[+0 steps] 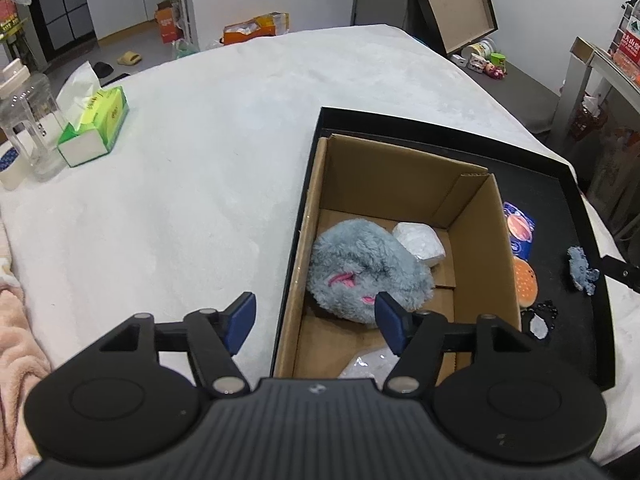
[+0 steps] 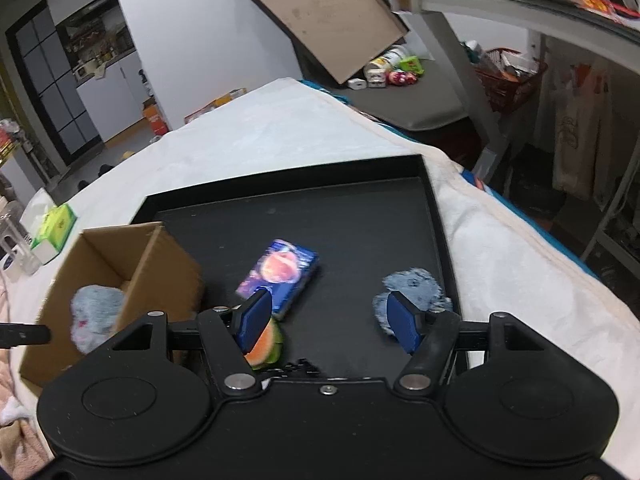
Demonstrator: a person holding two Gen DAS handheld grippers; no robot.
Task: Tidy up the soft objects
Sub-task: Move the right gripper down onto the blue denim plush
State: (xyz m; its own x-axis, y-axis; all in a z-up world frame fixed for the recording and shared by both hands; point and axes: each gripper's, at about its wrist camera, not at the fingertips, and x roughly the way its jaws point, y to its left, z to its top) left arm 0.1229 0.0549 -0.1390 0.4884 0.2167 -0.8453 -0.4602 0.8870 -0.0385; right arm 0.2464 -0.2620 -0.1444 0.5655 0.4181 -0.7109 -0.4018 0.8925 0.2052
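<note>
Grey toy lying on tray, beside box | my right gripper hovering spread, empty; left gripper likewise | judging light, squashy: pinching its fluffy middle.

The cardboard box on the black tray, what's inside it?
The cardboard box holds a fluffy grey plush, a white wrapped bundle behind it and a clear plastic bag nearest. Anything beneath the plush is hidden.
</note>
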